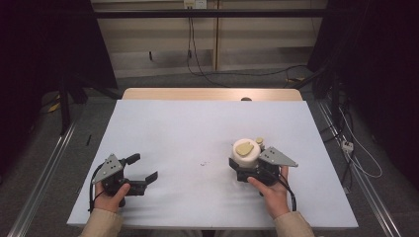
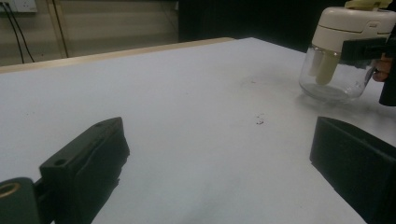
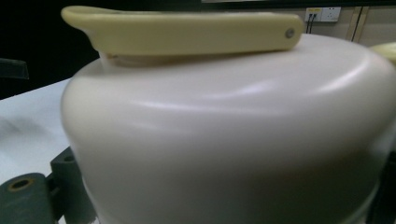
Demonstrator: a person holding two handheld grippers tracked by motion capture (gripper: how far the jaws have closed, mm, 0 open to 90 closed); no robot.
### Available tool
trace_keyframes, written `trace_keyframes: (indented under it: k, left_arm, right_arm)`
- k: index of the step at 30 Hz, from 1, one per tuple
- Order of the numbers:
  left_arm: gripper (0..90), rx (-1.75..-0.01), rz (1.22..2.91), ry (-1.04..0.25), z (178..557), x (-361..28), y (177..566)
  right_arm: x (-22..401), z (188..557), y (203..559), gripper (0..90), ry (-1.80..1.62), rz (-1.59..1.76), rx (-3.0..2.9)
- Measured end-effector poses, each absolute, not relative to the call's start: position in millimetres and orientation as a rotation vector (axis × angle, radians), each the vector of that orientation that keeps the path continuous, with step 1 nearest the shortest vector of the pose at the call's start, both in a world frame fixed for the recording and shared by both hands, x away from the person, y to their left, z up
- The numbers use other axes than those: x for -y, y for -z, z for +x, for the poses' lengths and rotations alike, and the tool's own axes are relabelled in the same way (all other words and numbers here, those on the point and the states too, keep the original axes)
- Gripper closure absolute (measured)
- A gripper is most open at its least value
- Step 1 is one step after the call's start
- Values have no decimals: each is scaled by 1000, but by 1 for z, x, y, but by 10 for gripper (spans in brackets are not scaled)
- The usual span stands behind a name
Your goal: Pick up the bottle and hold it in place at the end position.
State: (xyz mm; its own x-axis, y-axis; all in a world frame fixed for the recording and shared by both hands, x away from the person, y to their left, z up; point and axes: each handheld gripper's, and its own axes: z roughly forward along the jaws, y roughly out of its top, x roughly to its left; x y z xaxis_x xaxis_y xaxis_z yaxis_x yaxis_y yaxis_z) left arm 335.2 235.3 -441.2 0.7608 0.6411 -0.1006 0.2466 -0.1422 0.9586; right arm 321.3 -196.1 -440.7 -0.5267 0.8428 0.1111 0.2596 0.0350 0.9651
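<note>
High view and both gripper views. Nearest the person, the left hand (image 1: 109,196) holds the left tool (image 1: 144,170) low over the white tabletop (image 1: 197,133), jaws spread wide apart with nothing between them. In the left gripper view both black jaws frame bare tabletop and a small dark speck (image 2: 259,121) just ahead of them. The right hand (image 1: 272,190) holds the right tool (image 1: 245,165), its jaws clamped on the cream lid (image 3: 224,140) of a jar (image 1: 245,150); the lid bulges close between the jaws in the right gripper view. A yellowish lever (image 3: 187,28) lies flat across the lid top. The jar stands upright, well apart from the left tool, to its right; its clear glass body (image 2: 334,79) rests on the tabletop. Beyond lie the wooden table edge (image 1: 212,94) and wall cables (image 1: 195,54)
</note>
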Motion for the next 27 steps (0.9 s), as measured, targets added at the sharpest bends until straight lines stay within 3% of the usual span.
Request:
trace_keyframes:
  k: [27]
  left_arm:
    - [34, -704, 1710, -388, 335, -236, 440]
  right_arm:
    - [175, 343, 434, 65, -1563, 1084, -1828]
